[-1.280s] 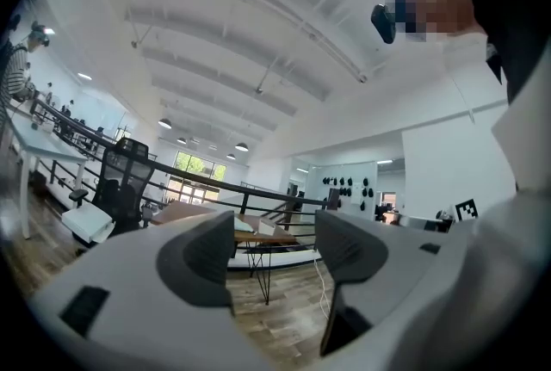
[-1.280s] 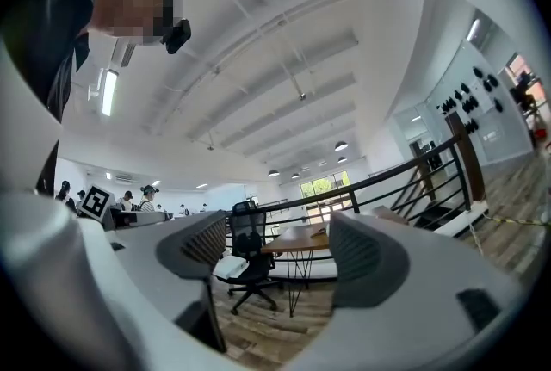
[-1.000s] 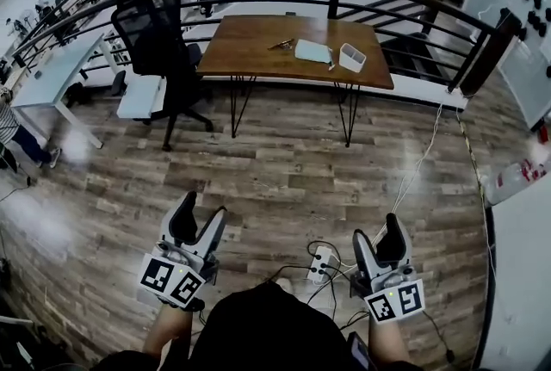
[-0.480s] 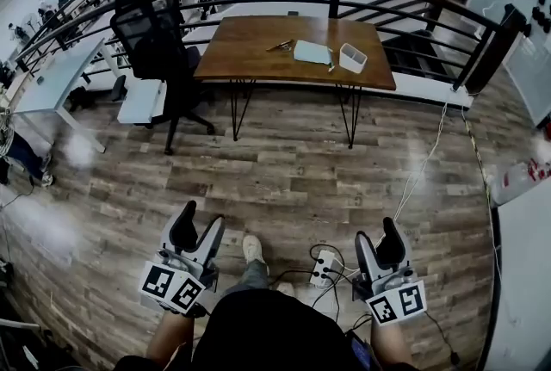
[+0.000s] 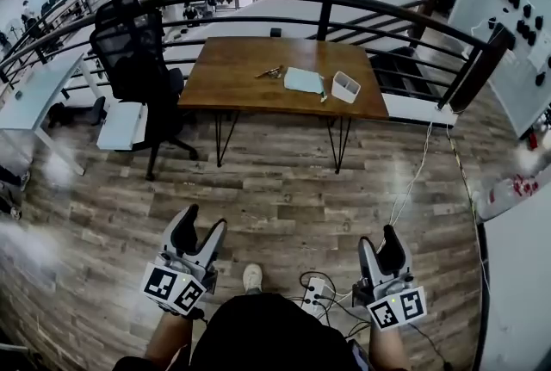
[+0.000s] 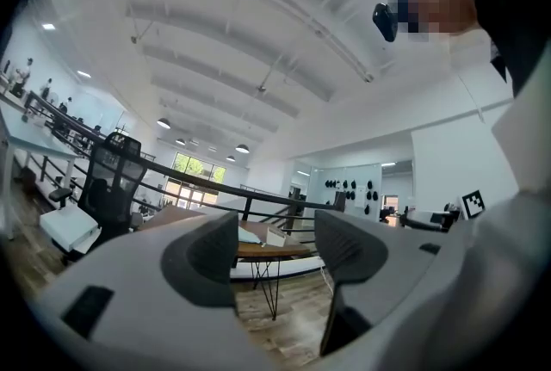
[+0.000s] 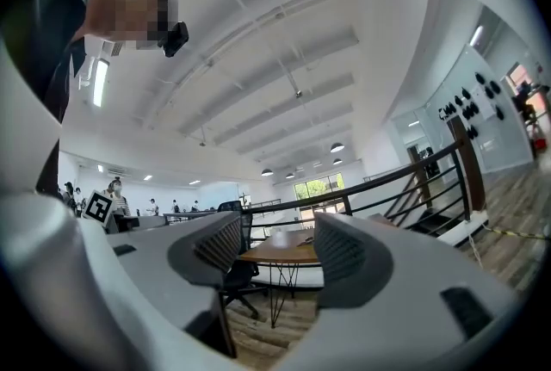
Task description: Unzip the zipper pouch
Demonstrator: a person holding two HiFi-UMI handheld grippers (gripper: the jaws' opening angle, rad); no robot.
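Note:
The zipper pouch (image 5: 303, 80) is a flat pale teal bag lying on the wooden table (image 5: 241, 72) far ahead, across the plank floor. Both grippers hang low near the person's body, a long way from it. My left gripper (image 5: 200, 227) is open, with only air between its jaws. My right gripper (image 5: 380, 247) is also open and empty, and its jaws are closing. In the left gripper view the pouch (image 6: 248, 234) shows small between the left gripper's (image 6: 275, 253) jaws. The right gripper view shows the table (image 7: 274, 254) beyond the right gripper (image 7: 275, 253).
A white box (image 5: 345, 86) and small dark items (image 5: 271, 71) lie beside the pouch. A black office chair (image 5: 129, 42) stands left of the table. A curved black railing (image 5: 387, 12) runs behind it. A power strip with cables (image 5: 313, 295) lies on the floor by the person's shoe (image 5: 251, 277).
The head view has shifted: the table now sits further left and lower in the picture, and a shoe has stepped into view. Both grippers stay low by the body.

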